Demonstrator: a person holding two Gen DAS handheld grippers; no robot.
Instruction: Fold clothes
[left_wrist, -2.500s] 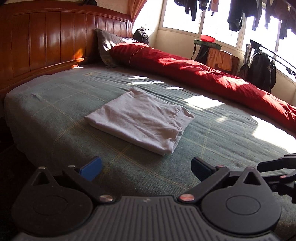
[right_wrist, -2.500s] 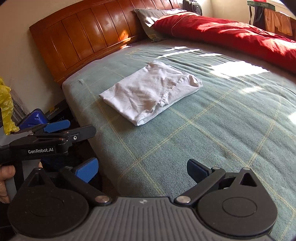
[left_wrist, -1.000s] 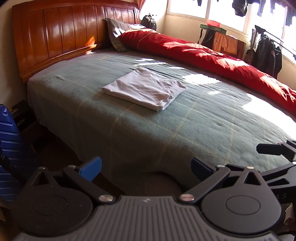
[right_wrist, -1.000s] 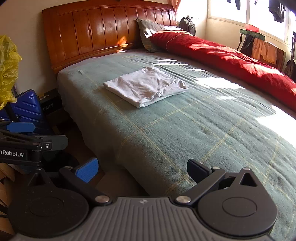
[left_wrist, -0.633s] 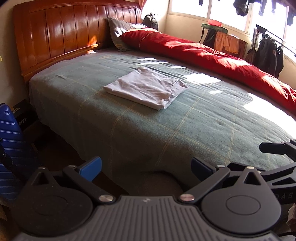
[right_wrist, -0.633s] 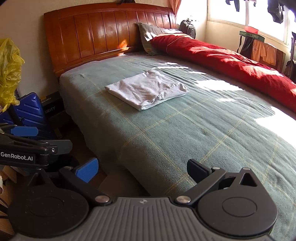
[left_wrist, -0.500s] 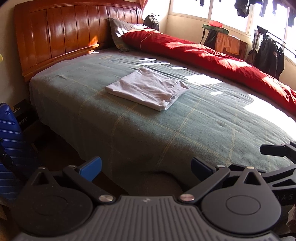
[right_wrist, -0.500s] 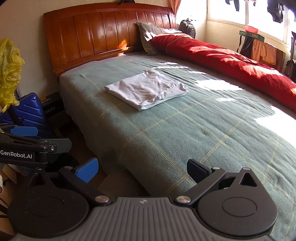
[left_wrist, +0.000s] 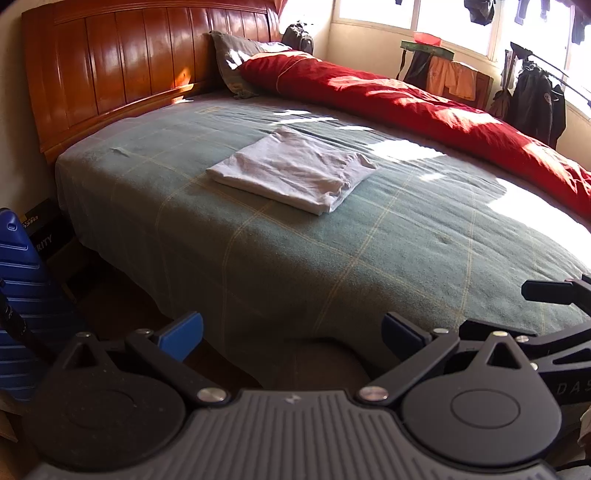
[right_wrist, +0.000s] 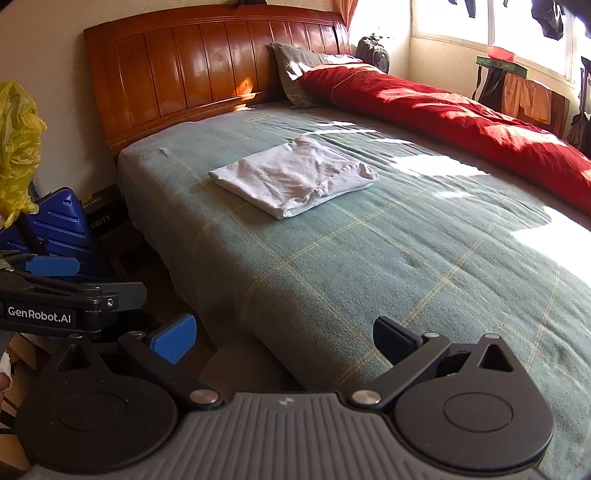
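Note:
A white garment (left_wrist: 295, 170) (right_wrist: 295, 177) lies folded into a flat rectangle on the green checked bed cover (left_wrist: 369, 240) (right_wrist: 406, 240), toward the headboard end. My left gripper (left_wrist: 291, 330) is open with nothing between its blue pads, held back beyond the bed's near edge, far from the garment. Also open and holding nothing, my right gripper (right_wrist: 282, 338) hangs over the bed's near corner. In the right wrist view the left gripper (right_wrist: 55, 273) shows at the far left, its state unclear there.
A red duvet (left_wrist: 424, 107) runs along the far side of the bed, with a grey pillow (left_wrist: 236, 59) against the wooden headboard (left_wrist: 129, 66). A blue suitcase (right_wrist: 59, 225) and a yellow bag (right_wrist: 16, 147) stand left of the bed. Dark clothes (left_wrist: 535, 99) hang by the window.
Both grippers have pulled back from the bed, so the folded garment looks farther away than 2.5 s ago. Over the last half second almost nothing moved.

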